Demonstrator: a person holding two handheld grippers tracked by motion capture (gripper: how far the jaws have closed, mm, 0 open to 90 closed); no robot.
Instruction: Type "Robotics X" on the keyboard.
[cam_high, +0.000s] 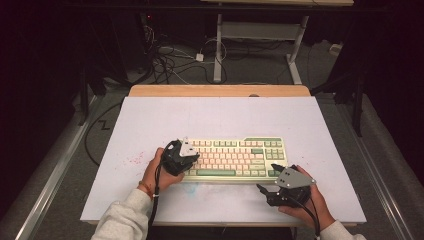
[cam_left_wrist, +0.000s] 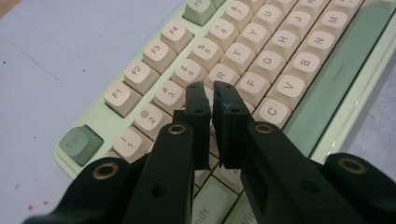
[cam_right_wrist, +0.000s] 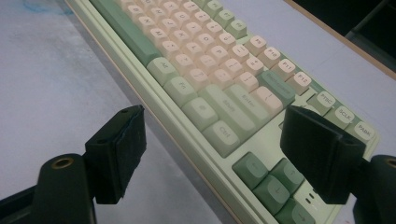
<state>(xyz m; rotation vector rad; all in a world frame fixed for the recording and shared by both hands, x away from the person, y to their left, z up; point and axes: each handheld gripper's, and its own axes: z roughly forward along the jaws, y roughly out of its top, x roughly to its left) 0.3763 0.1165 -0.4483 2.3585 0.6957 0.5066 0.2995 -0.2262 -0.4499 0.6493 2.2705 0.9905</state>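
Observation:
A pale green keyboard (cam_high: 235, 159) with cream and green keycaps lies on the white table top, near the front middle. My left gripper (cam_high: 189, 160) hovers over its left end. In the left gripper view the jaws (cam_left_wrist: 209, 95) stand shut with a hairline gap, right above the letter keys near the E and D keys (cam_left_wrist: 254, 84); nothing shows between them. My right gripper (cam_high: 268, 176) is at the keyboard's front right corner, open wide. In the right gripper view the right gripper (cam_right_wrist: 219, 140) frames the Ctrl key (cam_right_wrist: 224, 135) and the green arrow keys (cam_right_wrist: 268, 179).
The white board (cam_high: 150, 125) covers a wooden table (cam_high: 220, 90). Red specks (cam_high: 134, 160) mark the board left of the keyboard, and a faint blue smudge (cam_high: 200, 189) lies in front of it. Cables (cam_high: 170, 60) and another table's legs (cam_high: 218, 50) are on the floor beyond.

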